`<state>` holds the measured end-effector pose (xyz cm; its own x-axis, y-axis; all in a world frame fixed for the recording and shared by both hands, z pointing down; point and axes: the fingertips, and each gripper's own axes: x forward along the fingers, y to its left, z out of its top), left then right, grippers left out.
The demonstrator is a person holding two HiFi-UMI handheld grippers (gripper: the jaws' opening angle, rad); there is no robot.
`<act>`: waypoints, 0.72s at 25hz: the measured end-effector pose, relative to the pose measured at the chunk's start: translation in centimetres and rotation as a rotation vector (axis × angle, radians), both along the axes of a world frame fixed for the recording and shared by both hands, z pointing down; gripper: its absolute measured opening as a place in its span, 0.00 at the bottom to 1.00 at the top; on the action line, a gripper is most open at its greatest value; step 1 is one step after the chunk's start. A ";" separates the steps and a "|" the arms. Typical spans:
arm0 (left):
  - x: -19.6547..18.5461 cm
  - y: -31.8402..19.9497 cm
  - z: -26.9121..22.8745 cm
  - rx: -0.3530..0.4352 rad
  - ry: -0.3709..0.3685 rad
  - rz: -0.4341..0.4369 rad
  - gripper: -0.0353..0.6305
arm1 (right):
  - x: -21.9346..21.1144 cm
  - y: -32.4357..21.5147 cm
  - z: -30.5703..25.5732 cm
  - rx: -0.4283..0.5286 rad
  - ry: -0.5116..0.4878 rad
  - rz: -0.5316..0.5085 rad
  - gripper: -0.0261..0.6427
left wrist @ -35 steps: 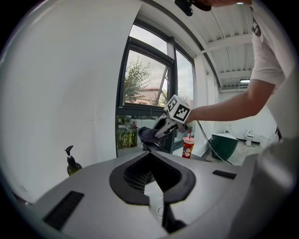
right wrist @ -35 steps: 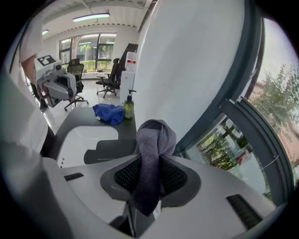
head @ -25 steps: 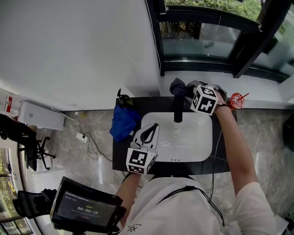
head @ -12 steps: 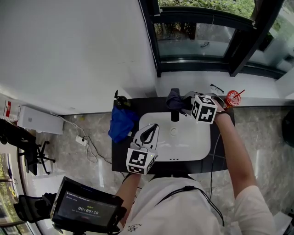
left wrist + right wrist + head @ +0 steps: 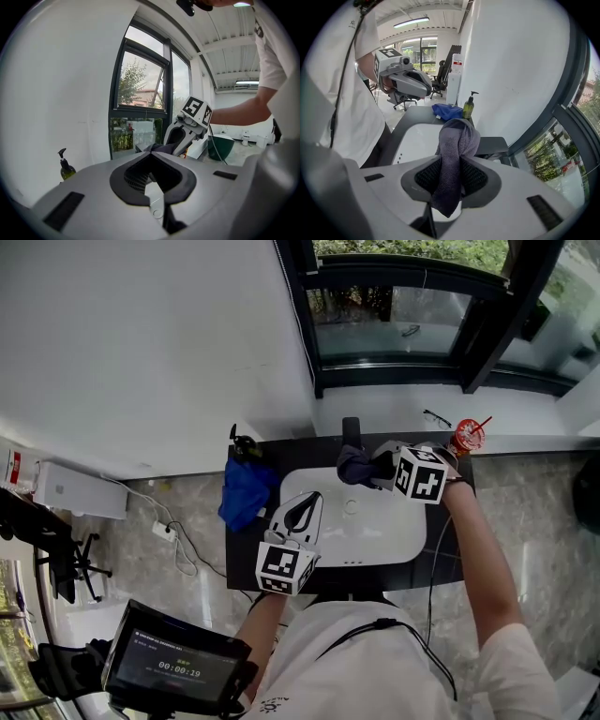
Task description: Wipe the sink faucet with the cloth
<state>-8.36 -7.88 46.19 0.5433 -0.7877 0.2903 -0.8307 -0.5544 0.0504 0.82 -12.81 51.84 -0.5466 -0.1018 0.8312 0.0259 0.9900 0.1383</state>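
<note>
Nearest the person, the left gripper [image 5: 313, 501] hung over the near left part of the white sink [image 5: 384, 531], its jaws together at the tips with nothing between them, so it seemed to be only waiting. Across the basin, the right gripper [image 5: 382, 467] was clamped on the dark grey cloth [image 5: 357, 465], which bulged out past its tips in a rounded fold. That fold sat at the dark faucet [image 5: 351, 431], over the spout and just in front of the base, though no view proved firm contact. The wiping step itself therefore looked to be under way, with the spout being covered and the upright base behind it probably left to do. The next move would call for keeping the clamp on the cloth and drawing the fold along the faucet's length with steady pressure, then round its sides. On the black table [image 5: 242, 559] left of the sink lay a crumpled blue fabric [image 5: 246, 488] and, behind it, a green pump bottle [image 5: 468, 107], both well clear of the faucet. A red cup with a straw [image 5: 466, 439] stood near the right wrist and looked the likeliest thing to be knocked. The window frame [image 5: 394, 381] close behind left little room beyond the faucet
</note>
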 end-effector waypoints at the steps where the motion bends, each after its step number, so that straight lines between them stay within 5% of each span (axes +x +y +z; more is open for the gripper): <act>1: 0.0 0.1 0.0 -0.001 0.000 0.001 0.04 | 0.2 0.1 -0.2 0.000 -0.001 0.002 0.20; 10: 0.1 0.1 -0.2 0.005 -0.002 0.004 0.04 | 1.2 -5.7 -5.0 0.052 -0.187 0.164 0.20; 18: -0.4 -0.1 0.1 -0.004 -0.011 -0.011 0.04 | 0.4 -12.6 -4.5 0.294 -0.056 0.242 0.20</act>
